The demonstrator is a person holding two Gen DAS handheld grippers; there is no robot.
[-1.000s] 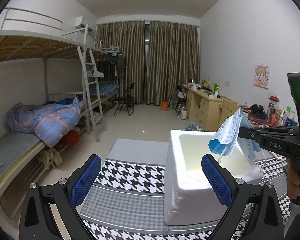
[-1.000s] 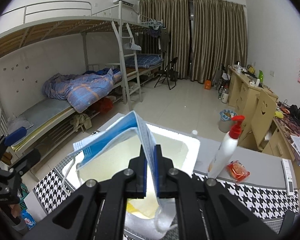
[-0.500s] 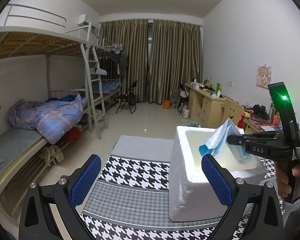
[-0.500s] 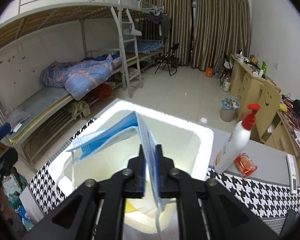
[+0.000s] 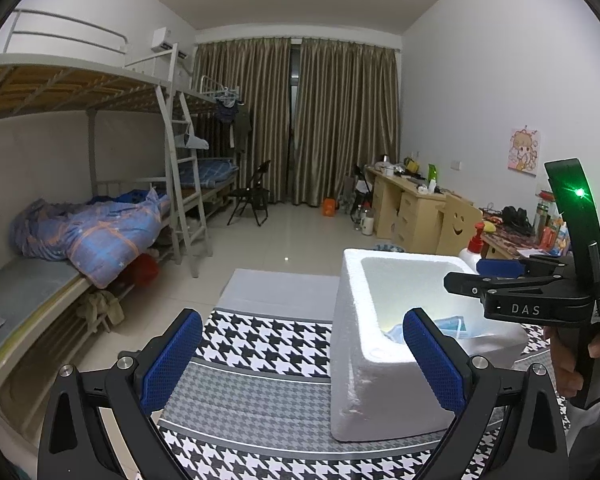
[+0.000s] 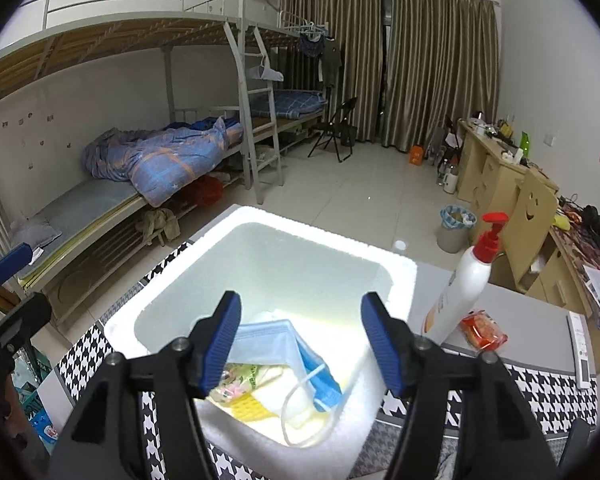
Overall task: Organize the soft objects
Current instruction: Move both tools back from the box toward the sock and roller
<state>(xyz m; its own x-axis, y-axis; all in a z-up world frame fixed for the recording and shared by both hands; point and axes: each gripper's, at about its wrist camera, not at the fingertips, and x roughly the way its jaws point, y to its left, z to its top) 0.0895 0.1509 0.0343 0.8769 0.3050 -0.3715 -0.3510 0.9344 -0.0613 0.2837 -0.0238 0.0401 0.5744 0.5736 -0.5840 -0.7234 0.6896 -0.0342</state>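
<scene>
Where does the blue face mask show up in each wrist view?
Left wrist: face mask low right, inside the foam box, partly behind the left tongs' right finger.
Right wrist: face mask low centre, in the box on other items, between the open right tongs.
Shared landmark: pump bottle beside the box.

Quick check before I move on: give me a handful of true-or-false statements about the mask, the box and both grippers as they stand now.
1. The blue face mask lies inside the white foam box. True.
2. The right gripper is clamped on the mask. False: its jaws have just opened and nothing is between them.
3. The left gripper holds a cloth. False: it is open and empty.
4. The white pump bottle with a red top stands outside the box. True.
</scene>
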